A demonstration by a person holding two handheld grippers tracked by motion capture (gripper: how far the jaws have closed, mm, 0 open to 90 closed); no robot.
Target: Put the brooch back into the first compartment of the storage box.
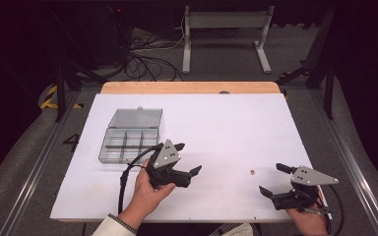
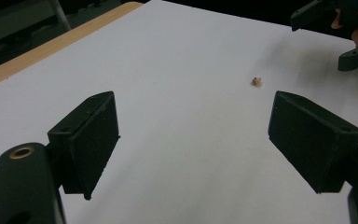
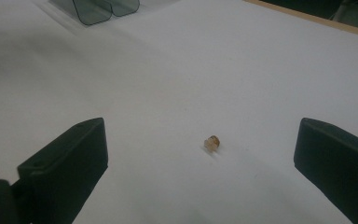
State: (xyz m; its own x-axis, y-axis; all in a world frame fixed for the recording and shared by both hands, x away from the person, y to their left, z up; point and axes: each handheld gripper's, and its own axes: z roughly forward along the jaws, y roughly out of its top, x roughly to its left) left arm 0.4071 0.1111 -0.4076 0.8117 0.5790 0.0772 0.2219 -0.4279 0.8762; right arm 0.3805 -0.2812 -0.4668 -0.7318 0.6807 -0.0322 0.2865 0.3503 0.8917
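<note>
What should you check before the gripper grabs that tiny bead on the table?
1. Right gripper open wide enough: ok, its jaws stand far apart.
2. Tiny bead between the jaws' line in the right gripper view: ok, it lies ahead, apart from both jaws.
3. Bead lying free on the white table: ok, nothing touches it.
4. Left gripper out of the way: ok, open and holding nothing, off to the bead's left.
5. Compartment box ready: ok, lid open.
6. Which compartment is free: cannot tell, too small to see inside.
</note>
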